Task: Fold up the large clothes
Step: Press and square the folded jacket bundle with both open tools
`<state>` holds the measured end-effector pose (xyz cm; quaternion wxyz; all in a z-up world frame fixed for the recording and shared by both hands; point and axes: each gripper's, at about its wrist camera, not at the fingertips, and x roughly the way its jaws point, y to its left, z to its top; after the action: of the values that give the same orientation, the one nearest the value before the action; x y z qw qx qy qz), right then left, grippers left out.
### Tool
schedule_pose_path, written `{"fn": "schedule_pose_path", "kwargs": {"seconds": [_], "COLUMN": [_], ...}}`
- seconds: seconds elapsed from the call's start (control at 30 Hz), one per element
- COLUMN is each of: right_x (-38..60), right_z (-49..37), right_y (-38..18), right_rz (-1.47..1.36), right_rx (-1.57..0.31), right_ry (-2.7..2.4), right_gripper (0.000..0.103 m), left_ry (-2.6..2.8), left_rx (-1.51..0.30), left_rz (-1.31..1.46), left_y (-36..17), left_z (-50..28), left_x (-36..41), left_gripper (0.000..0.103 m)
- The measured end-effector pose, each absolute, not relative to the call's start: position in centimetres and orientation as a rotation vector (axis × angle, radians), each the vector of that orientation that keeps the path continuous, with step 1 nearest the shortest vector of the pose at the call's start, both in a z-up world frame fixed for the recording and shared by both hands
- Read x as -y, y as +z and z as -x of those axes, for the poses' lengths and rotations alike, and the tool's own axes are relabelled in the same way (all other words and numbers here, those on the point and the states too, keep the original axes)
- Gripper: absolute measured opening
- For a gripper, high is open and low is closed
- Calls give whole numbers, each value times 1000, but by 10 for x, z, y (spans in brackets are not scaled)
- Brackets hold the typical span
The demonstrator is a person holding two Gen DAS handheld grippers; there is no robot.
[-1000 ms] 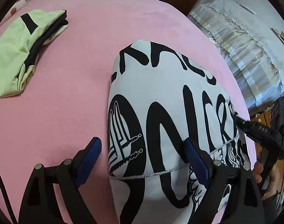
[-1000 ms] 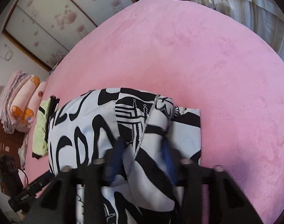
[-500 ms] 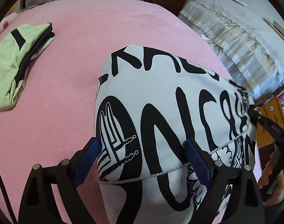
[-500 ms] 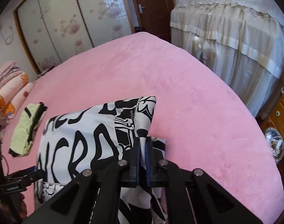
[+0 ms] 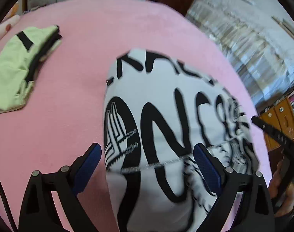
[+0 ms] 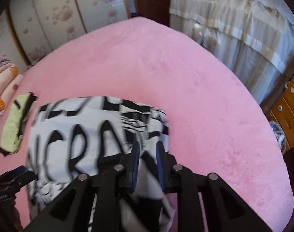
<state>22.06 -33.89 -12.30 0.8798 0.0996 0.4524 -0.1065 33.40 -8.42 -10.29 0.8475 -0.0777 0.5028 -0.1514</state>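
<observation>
The bed [image 6: 205, 100], under a pink cover, carries everything here, and the garment [image 5: 166, 116] lies on it as a white, black-lettered bundle directly ahead of and beneath both tools. It looks already folded into a compact block, with a thin silver chain across its near end.

The left hand-held gripper [image 5: 147, 161] hangs over the garment's near edge with its blue pads spread wide, one off the cloth on the pink cover, the other over the print; nothing is pinched. Its jaws have just been opening further. The right hand-held gripper [image 6: 147, 155] stands at the garment's right near corner with its jaws only a little apart; they have just been opening, and cloth shows in the gap, though the pads do not seem to press on it.

The step in hand seems to be letting go and tidying the fold. To do it well, clear the pads of the cloth before lifting away, so no layer is dragged up, and watch that the chain does not snag on a finger.

Well to the left of the left tool lies a pale green folded garment [image 5: 17, 71], clear of the work. Far to the right are a draped second bed [image 6: 243, 31] and a wooden cabinet [image 6: 290, 116], neither in the way.
</observation>
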Motion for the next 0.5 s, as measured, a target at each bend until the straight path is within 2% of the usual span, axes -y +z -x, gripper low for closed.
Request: {"fn": "schedule_pose_path", "kwargs": {"seconds": [0.17, 0.33, 0.5], "right_x": [282, 236, 280], "right_z": [-189, -168, -144], "right_y": [-119, -151, -161], "right_rz": [-224, -116, -62], "right_rx": [-941, -1016, -980], "right_ry": [11, 89, -97], "right_gripper": [19, 19, 14], "left_ry": [-382, -361, -326], "left_rx": [-1014, -1068, -1173], "left_rz": [196, 143, 256], "left_y": [-85, -111, -144], "left_z": [-288, -263, -256], "left_x": [91, 92, 61], "left_gripper": [95, 95, 95]}}
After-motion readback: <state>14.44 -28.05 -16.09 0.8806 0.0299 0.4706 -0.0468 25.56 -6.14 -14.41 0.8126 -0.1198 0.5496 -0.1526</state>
